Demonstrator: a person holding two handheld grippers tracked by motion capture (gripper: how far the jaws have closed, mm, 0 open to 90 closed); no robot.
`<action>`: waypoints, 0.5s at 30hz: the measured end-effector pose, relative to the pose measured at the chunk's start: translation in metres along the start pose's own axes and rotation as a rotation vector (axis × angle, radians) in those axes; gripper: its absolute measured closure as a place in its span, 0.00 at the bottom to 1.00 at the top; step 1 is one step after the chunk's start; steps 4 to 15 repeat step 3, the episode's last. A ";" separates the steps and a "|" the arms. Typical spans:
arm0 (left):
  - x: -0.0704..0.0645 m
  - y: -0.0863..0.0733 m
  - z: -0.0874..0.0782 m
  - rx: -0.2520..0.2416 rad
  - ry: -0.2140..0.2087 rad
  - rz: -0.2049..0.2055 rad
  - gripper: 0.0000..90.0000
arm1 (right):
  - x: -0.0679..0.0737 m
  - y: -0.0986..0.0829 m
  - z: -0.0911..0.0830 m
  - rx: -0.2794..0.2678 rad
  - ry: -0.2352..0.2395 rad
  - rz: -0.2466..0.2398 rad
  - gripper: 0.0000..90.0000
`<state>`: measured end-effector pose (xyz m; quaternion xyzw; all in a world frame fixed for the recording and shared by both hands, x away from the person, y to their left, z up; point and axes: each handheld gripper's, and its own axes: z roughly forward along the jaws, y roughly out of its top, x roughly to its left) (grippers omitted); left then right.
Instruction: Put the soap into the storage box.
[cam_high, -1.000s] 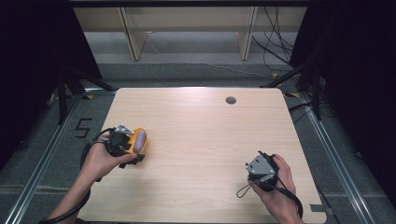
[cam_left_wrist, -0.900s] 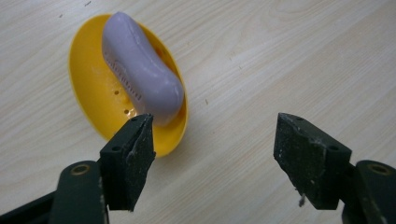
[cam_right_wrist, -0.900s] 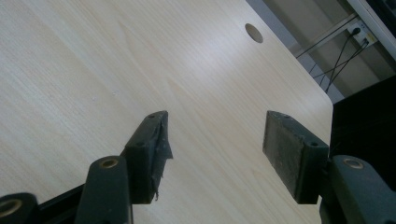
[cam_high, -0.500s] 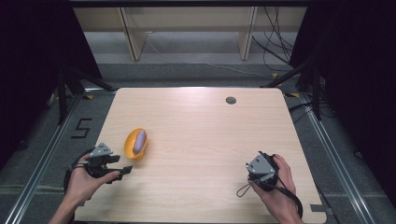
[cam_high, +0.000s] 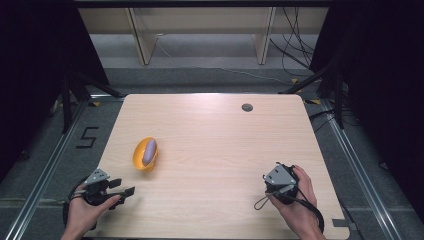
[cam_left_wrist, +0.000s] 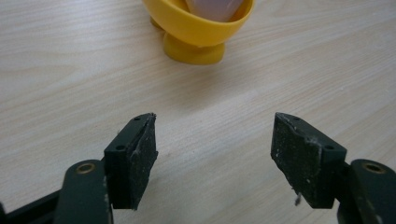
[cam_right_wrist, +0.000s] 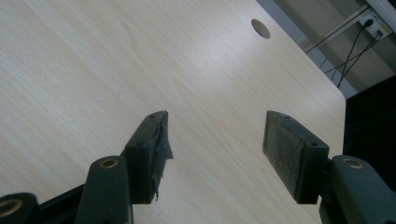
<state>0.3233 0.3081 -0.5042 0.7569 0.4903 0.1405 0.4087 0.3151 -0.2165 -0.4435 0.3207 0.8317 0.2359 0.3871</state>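
Observation:
A yellow bowl (cam_high: 144, 154) stands on the left half of the wooden table (cam_high: 215, 150), holding a pale purple oblong object (cam_high: 149, 151). In the left gripper view the yellow bowl (cam_left_wrist: 201, 28) sits just ahead of the jaws with the purple object (cam_left_wrist: 212, 7) inside it. My left gripper (cam_high: 125, 188) is at the table's front left corner, short of the bowl, open and empty; its pads (cam_left_wrist: 142, 156) stand wide apart. My right gripper (cam_high: 274, 186) rests at the front right, open over bare wood, with nothing between its pads (cam_right_wrist: 289, 151).
A round cable hole (cam_high: 247, 107) lies near the table's far edge, seen too in the right gripper view as the hole (cam_right_wrist: 260, 28). Shelf legs (cam_high: 140, 35) and cables (cam_high: 300, 50) stand on the floor beyond the table. Dark curtains flank both sides.
My left gripper let go of the yellow bowl and drew back toward the front left corner, leaving the bowl standing on the table. The right gripper stayed put.

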 end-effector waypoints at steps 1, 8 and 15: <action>0.000 0.000 0.000 -0.004 -0.001 0.002 0.35 | 0.000 0.000 0.000 0.007 0.008 -0.001 0.46; 0.000 0.001 -0.001 -0.004 -0.001 -0.007 0.35 | -0.001 0.000 -0.001 0.014 0.012 -0.002 0.46; 0.000 0.001 -0.001 -0.004 -0.001 -0.007 0.35 | -0.001 0.000 -0.001 0.014 0.012 -0.002 0.46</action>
